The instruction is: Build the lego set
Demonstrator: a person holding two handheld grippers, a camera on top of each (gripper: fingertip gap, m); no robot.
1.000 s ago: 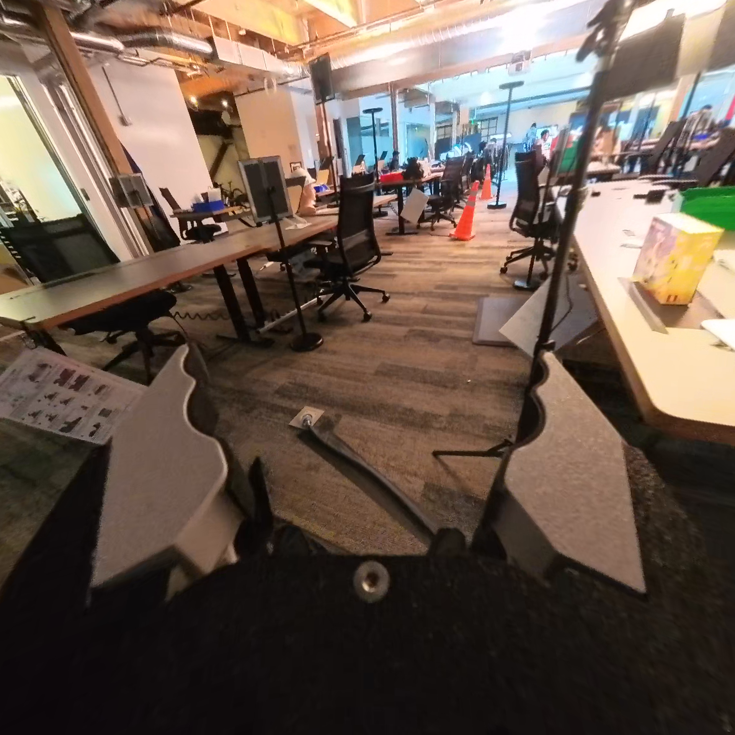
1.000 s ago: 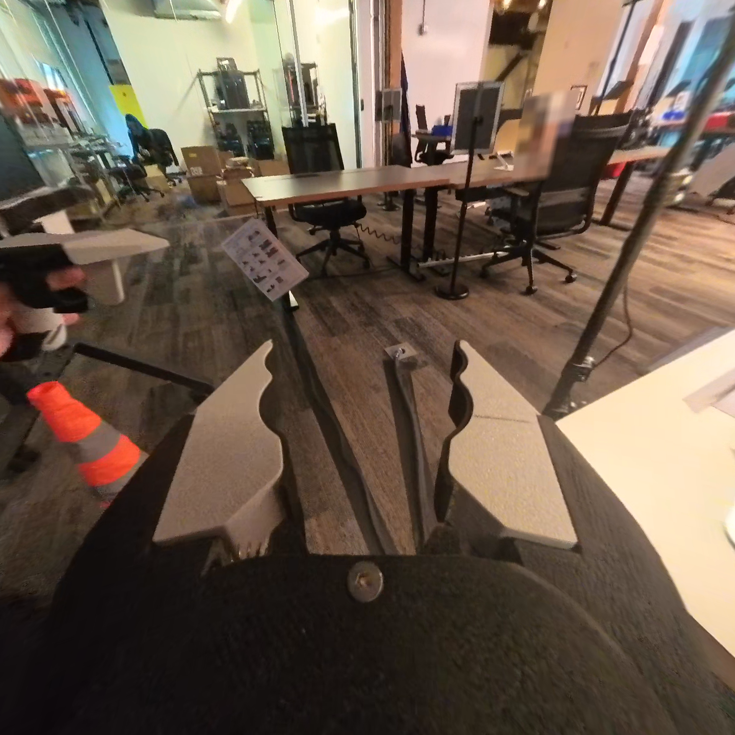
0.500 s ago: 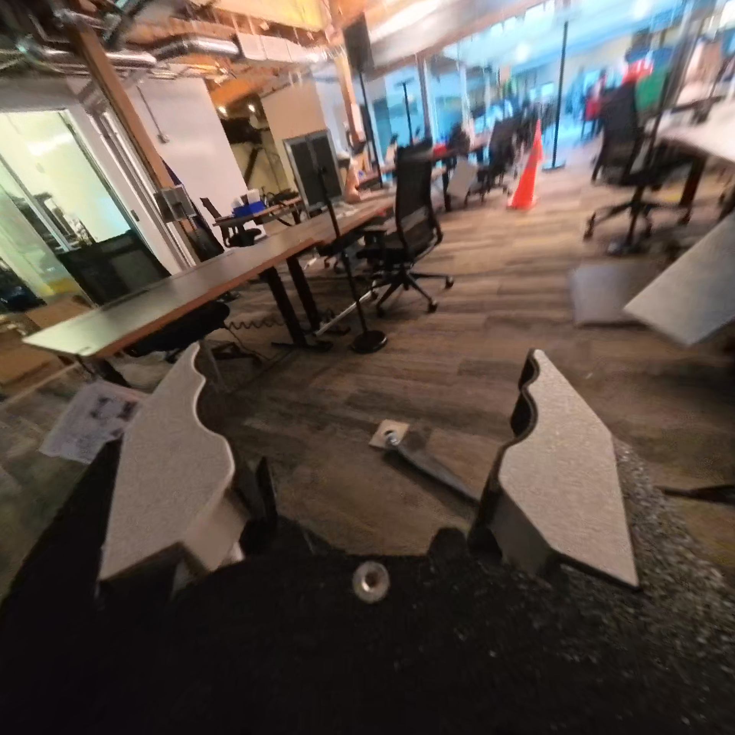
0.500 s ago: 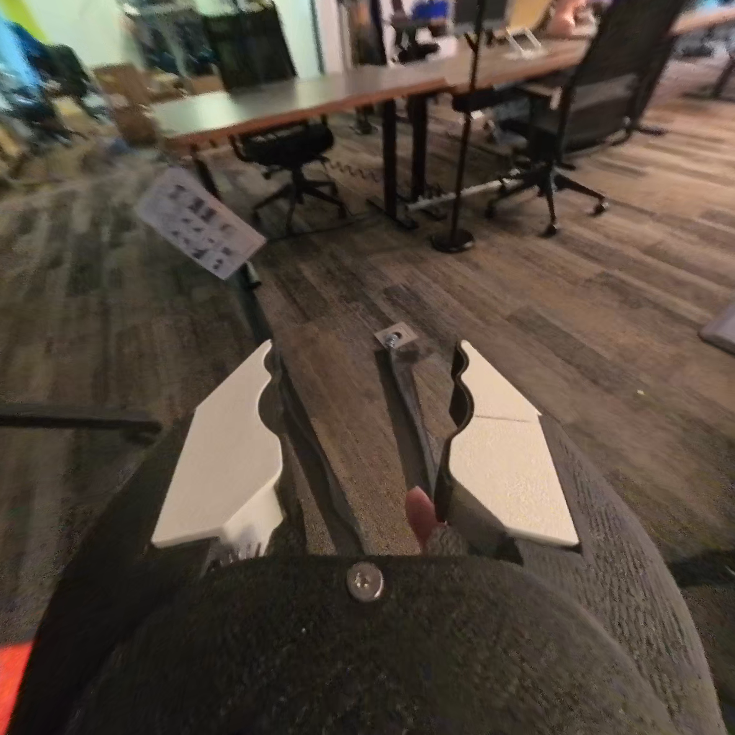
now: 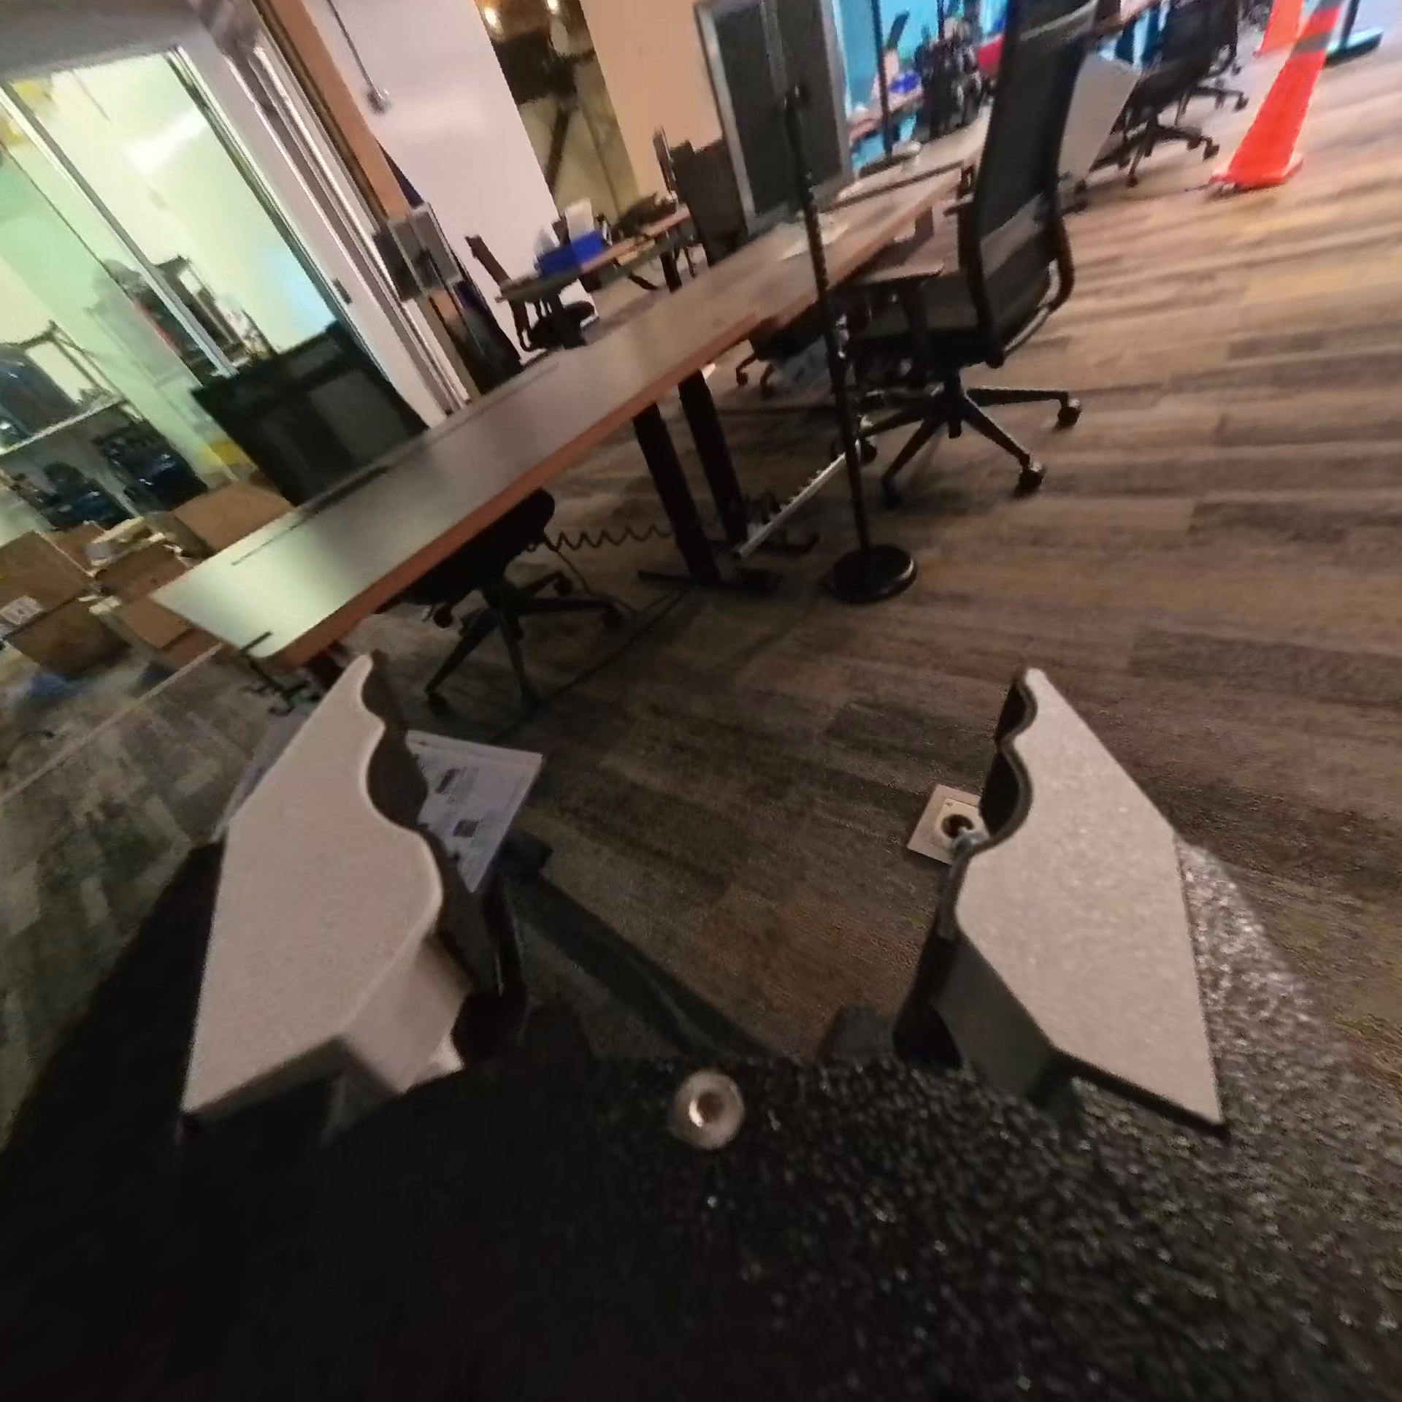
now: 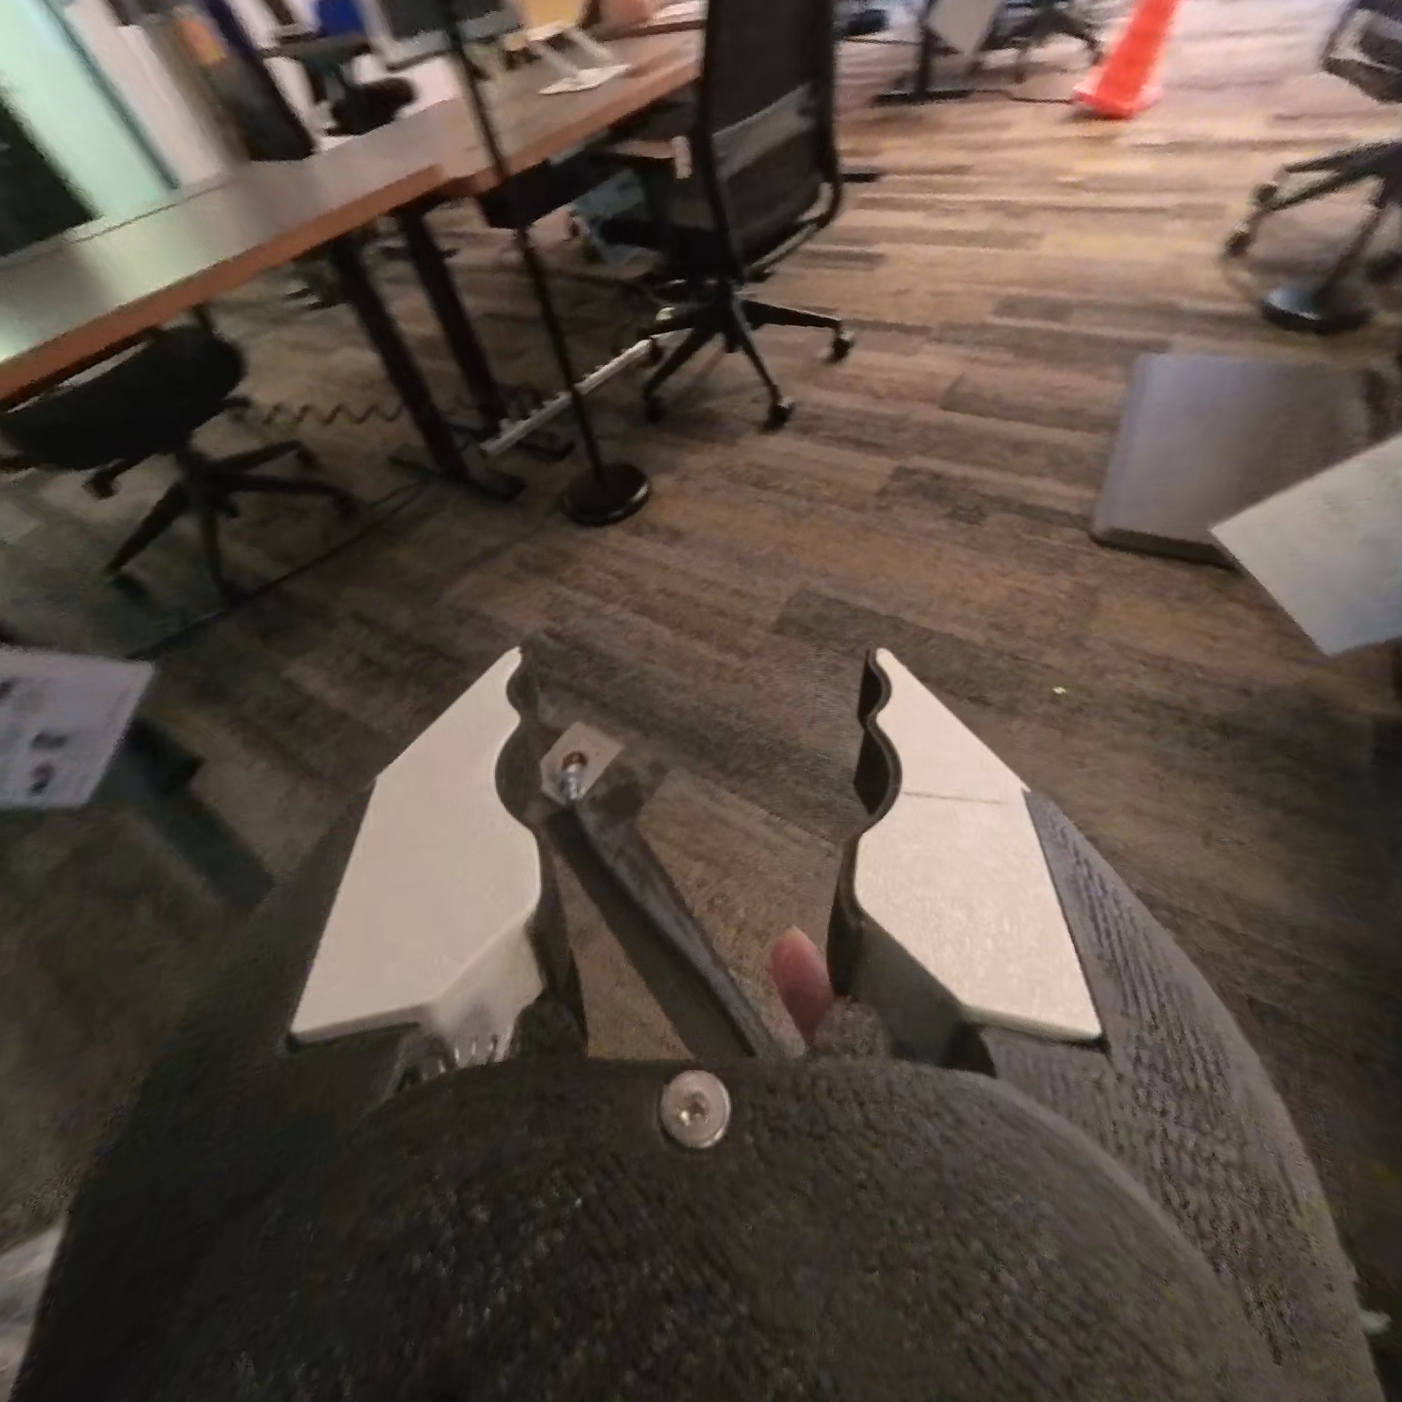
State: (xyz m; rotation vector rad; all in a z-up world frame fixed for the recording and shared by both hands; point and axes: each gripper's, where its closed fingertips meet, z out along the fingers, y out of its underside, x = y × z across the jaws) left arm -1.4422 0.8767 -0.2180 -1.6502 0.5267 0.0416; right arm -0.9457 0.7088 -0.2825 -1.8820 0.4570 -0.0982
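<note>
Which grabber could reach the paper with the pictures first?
Probably left. The left gripper is open, and the paper sheet shows right beside its finger. The right gripper is open too, but in its view the sheet sits at the far left edge.

floor [image 6: 948,531]: striped brown-grey carpet
on floor: office chair [image 6: 743,227], round black stand base [image 6: 605,493], orange cone [image 5: 1282,106], grey mat [image 6: 1214,455]
bench [image 5: 485,470]: dark top, bare
</note>
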